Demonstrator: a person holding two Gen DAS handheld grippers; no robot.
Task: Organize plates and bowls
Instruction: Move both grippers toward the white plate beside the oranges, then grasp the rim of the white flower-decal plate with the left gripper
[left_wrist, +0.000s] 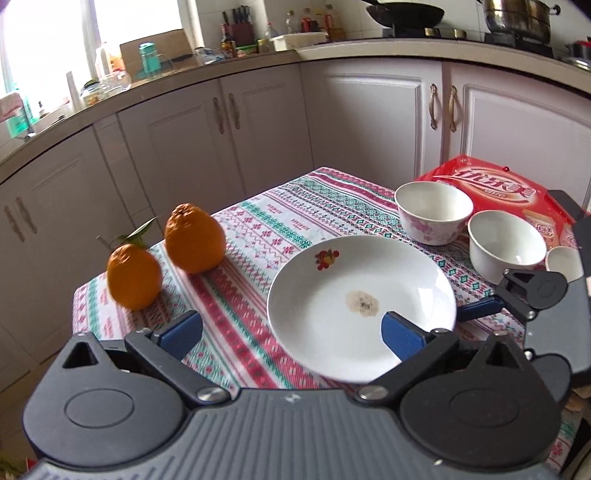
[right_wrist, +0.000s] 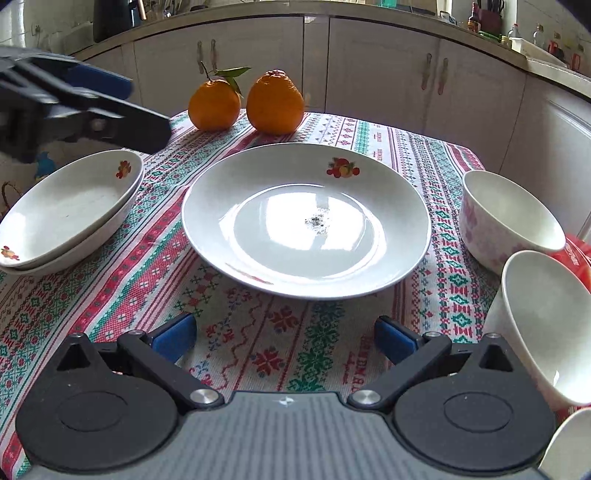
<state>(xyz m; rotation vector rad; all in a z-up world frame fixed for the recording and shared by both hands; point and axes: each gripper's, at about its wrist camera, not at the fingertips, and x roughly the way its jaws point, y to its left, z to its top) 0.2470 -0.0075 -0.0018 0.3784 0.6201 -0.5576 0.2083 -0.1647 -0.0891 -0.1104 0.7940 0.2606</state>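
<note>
Plates and bowls on patterned cloth

Stacked plates (right_wrist: 70, 210) far left, under left gripper (right_wrist: 122, 92), jaws unclear here. Large plate (right_wrist: 306, 221) centre, just beyond right gripper (right_wrist: 284, 339), fingers apart, empty. Floral bowl (right_wrist: 506, 218) and plain bowl (right_wrist: 546, 325) right.

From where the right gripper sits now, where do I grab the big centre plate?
Grip the plate at its near rim, coming in low from the right gripper side. The rim flares up off the tablecloth, leaving a gap for one finger underneath.
</note>
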